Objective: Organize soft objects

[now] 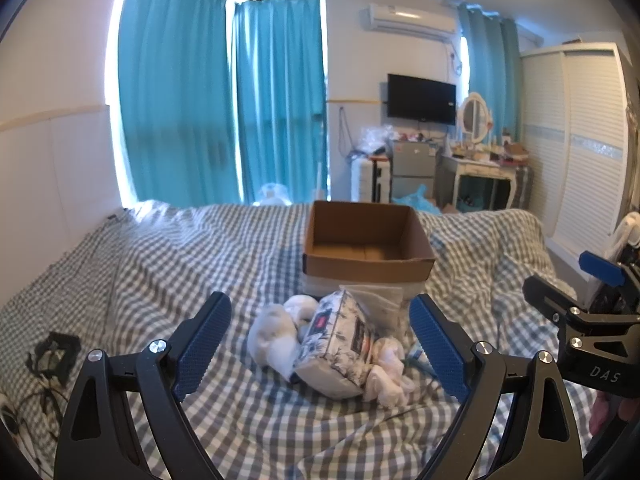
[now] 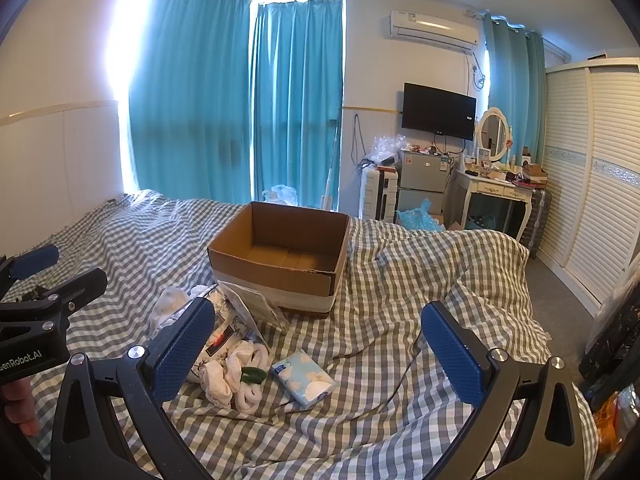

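Note:
An open, empty cardboard box (image 1: 368,256) (image 2: 280,256) stands on the checked bedspread (image 1: 140,272) (image 2: 420,280). In front of it lies a pile of soft things: a patterned tissue pack (image 1: 340,344) (image 2: 218,336), a white fluffy cloth (image 1: 276,340) (image 2: 168,306), white socks (image 1: 388,376) (image 2: 240,380), a clear plastic bag (image 1: 380,304) (image 2: 256,304). A small blue tissue packet (image 2: 304,378) lies to the right of them. My left gripper (image 1: 320,340) is open above the pile. My right gripper (image 2: 316,344) is open over the small packet.
A black device with cables (image 1: 52,356) lies on the bed at left. Beyond the bed are teal curtains (image 1: 224,100), a small fridge (image 2: 424,180), a dressing table (image 2: 500,192) and a white wardrobe (image 2: 592,180). The bed's right edge drops to the floor (image 2: 560,292).

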A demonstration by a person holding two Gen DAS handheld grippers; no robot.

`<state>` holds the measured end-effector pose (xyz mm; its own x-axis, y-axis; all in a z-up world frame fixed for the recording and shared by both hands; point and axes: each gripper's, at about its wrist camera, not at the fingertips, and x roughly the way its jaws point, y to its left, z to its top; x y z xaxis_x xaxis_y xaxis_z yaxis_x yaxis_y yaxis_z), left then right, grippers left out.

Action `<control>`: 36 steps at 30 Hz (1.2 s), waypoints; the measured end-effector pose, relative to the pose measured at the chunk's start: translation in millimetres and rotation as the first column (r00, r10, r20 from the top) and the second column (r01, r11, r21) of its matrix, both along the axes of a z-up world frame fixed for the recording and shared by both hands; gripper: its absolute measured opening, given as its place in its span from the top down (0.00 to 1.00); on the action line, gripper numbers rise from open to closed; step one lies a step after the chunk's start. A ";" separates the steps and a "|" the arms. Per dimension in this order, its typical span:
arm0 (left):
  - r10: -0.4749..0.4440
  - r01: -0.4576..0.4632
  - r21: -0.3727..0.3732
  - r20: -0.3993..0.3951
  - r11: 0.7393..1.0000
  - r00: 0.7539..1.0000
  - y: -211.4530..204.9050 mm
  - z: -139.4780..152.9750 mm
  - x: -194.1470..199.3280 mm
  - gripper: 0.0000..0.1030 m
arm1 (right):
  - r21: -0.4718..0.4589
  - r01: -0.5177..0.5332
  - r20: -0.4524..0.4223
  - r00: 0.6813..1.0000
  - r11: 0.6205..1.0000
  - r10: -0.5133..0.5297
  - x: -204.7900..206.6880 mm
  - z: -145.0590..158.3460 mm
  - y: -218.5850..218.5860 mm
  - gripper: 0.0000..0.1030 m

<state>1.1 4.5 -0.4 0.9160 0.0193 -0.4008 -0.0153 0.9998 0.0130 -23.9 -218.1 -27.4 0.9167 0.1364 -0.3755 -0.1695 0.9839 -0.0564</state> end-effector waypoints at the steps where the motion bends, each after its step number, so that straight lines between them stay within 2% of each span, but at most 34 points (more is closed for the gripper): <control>1: 0.000 0.000 0.000 -0.001 1.000 1.000 -0.1 0.1 0.1 0.10 | 0.000 0.001 0.000 1.000 1.000 -0.001 -0.1 -0.1 0.0 0.00; 36: 0.006 -0.006 0.009 -0.003 1.000 1.000 -1.4 0.5 2.2 0.10 | -0.005 -0.001 -0.014 1.000 1.000 0.001 2.6 -1.6 -0.5 0.00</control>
